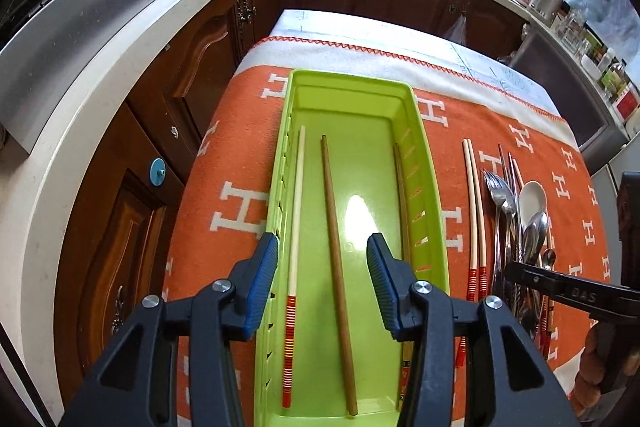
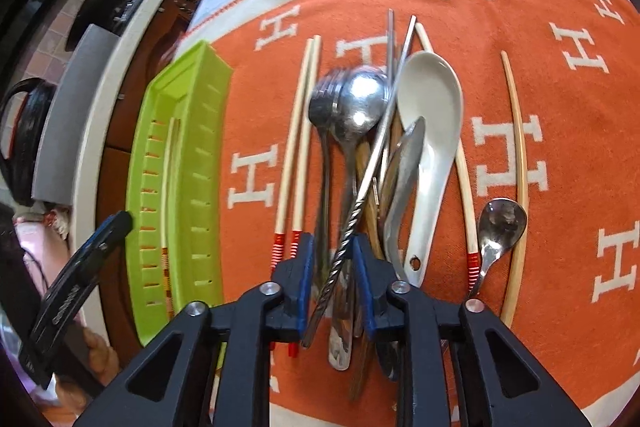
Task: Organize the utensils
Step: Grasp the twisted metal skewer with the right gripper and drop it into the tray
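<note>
Left claw (image 1: 322,281) above tray (image 1: 416,131)

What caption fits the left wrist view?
Open left gripper above green tray holding three chopsticks; more utensils lie on orange cloth.

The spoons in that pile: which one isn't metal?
The big white ceramic spoon, with a hole in its handle. The round-bowled spoon beside it and the small spoon off to the right are both shiny metal.
</note>
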`<state>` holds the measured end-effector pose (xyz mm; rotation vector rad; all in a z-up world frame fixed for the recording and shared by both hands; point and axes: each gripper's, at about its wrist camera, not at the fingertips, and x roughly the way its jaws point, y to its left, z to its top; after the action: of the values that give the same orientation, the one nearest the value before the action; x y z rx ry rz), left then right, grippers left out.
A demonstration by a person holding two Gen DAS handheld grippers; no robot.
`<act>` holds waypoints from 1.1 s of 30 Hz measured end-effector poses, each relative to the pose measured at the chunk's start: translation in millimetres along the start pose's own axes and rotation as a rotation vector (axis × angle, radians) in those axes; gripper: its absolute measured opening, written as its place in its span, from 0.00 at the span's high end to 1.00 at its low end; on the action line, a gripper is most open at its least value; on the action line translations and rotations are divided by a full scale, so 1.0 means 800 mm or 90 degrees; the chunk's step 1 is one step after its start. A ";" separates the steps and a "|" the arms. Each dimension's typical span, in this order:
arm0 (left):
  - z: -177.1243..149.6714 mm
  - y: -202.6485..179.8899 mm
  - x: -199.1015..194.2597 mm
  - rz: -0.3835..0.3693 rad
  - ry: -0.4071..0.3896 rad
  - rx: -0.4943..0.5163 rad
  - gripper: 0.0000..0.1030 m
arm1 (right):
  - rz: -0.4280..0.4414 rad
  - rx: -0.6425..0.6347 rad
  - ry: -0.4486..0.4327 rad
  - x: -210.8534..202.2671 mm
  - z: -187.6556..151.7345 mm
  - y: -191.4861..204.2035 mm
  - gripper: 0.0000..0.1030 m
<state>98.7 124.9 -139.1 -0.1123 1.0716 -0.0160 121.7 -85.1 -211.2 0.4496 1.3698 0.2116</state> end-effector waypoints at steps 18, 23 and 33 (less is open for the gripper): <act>-0.012 0.014 -0.028 0.030 -0.031 -0.019 0.40 | 0.069 -0.020 -0.058 -0.056 -0.013 0.038 0.95; -0.019 0.031 -0.038 0.064 -0.036 -0.036 0.36 | 0.098 -0.083 -0.027 -0.060 -0.018 0.090 0.95; -0.025 0.045 -0.049 0.074 -0.037 -0.055 0.35 | 0.097 -0.126 0.033 -0.027 -0.018 0.152 0.89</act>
<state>61.4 162.0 -117.9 -0.1279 1.0197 0.1384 116.9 18.0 -142.2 0.3845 1.3502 0.4831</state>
